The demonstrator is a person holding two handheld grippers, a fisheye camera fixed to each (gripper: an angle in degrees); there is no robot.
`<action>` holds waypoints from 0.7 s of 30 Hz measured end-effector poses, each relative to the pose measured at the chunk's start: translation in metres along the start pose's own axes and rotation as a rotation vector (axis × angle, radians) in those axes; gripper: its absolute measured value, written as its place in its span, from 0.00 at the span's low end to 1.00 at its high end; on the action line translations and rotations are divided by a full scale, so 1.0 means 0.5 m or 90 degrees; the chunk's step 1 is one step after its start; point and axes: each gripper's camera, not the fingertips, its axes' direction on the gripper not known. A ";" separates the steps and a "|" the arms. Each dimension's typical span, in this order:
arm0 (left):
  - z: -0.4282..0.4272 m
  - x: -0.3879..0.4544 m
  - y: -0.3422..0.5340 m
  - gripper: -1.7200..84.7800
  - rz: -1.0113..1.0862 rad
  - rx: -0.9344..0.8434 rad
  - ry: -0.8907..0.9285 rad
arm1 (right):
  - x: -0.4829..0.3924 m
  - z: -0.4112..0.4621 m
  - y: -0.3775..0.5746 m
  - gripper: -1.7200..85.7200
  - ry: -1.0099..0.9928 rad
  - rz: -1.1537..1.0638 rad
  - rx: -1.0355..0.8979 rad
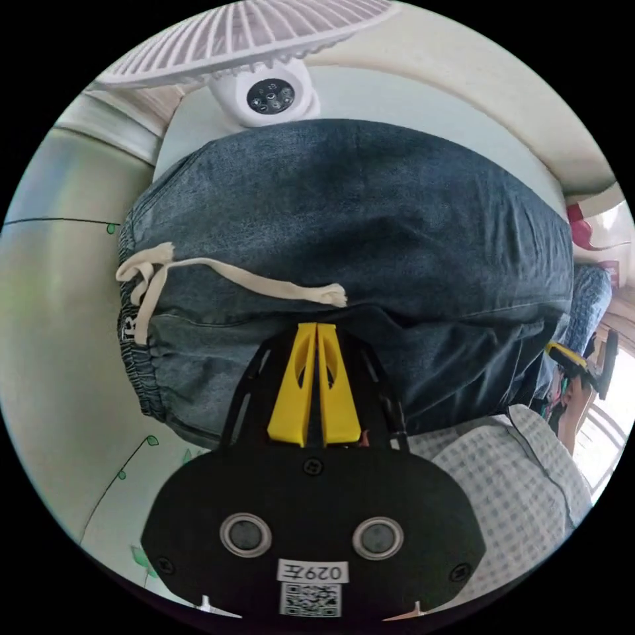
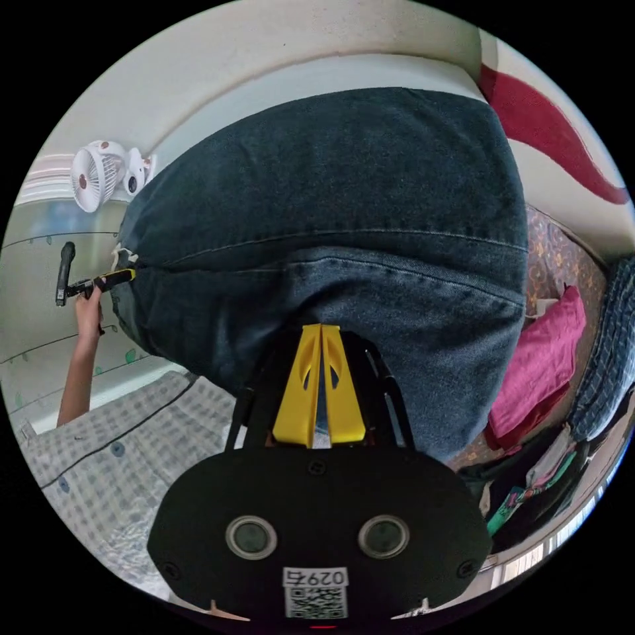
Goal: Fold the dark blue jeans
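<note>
In the left gripper view the left claw sat at lower centre, its yellow jaws pressed together with their tips at a fold of the dark blue jeans; whether cloth was pinched between them could not be told. The jeans stretched across the middle of the frame, the elastic waistband at the left and a cream drawstring lying over the denim just above the jaw tips. A white fan stood at the upper left, and a checked sheet showed at the lower right. At the right edge a hand held the right claw.

In the right gripper view the right claw had its jaws closed too, tips against the jeans, which spread over the centre; a grip on the cloth could not be confirmed. At the left edge the left claw met the waistband. The fan was at the upper left, and a magenta garment lay at the right.
</note>
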 end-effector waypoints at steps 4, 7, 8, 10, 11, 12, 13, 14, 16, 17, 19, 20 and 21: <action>-0.014 -0.077 0.025 0.01 -0.049 -0.005 0.096 | 0.043 -0.034 0.009 0.01 0.001 -0.047 -0.036; -0.058 -0.129 0.117 0.01 -0.081 0.042 0.097 | 0.150 -0.098 0.103 0.01 -0.046 0.005 0.034; -0.077 -0.153 0.169 0.01 -0.101 0.066 0.093 | 0.211 -0.127 0.160 0.02 -0.094 0.048 0.075; -0.097 -0.192 0.254 0.01 -0.134 0.096 0.099 | 0.315 -0.157 0.257 0.02 -0.201 0.126 0.134; -0.103 -0.218 0.308 0.01 -0.161 0.112 0.111 | 0.384 -0.166 0.328 0.02 -0.287 0.179 0.180; -0.104 -0.244 0.358 0.01 -0.191 0.126 0.130 | 0.445 -0.166 0.397 0.02 -0.361 0.236 0.225; -0.103 -0.255 0.381 0.01 -0.205 0.133 0.142 | 0.473 -0.163 0.431 0.03 -0.389 0.267 0.244; -0.099 -0.277 0.423 0.02 -0.234 0.149 0.166 | 0.519 -0.153 0.495 0.03 -0.424 0.323 0.268; -0.091 -0.305 0.473 0.05 -0.278 0.178 0.189 | 0.566 -0.133 0.572 0.06 -0.435 0.403 0.263; -0.085 -0.321 0.497 0.09 -0.311 0.191 0.197 | 0.588 -0.118 0.616 0.09 -0.432 0.460 0.260; -0.078 -0.343 0.517 0.14 -0.346 0.200 0.201 | 0.609 -0.092 0.666 0.12 -0.458 0.516 0.261; -0.075 -0.355 0.523 0.16 -0.353 0.200 0.200 | 0.618 -0.073 0.691 0.13 -0.496 0.542 0.268; -0.074 -0.367 0.524 0.16 -0.357 0.194 0.190 | 0.623 -0.055 0.710 0.14 -0.540 0.562 0.280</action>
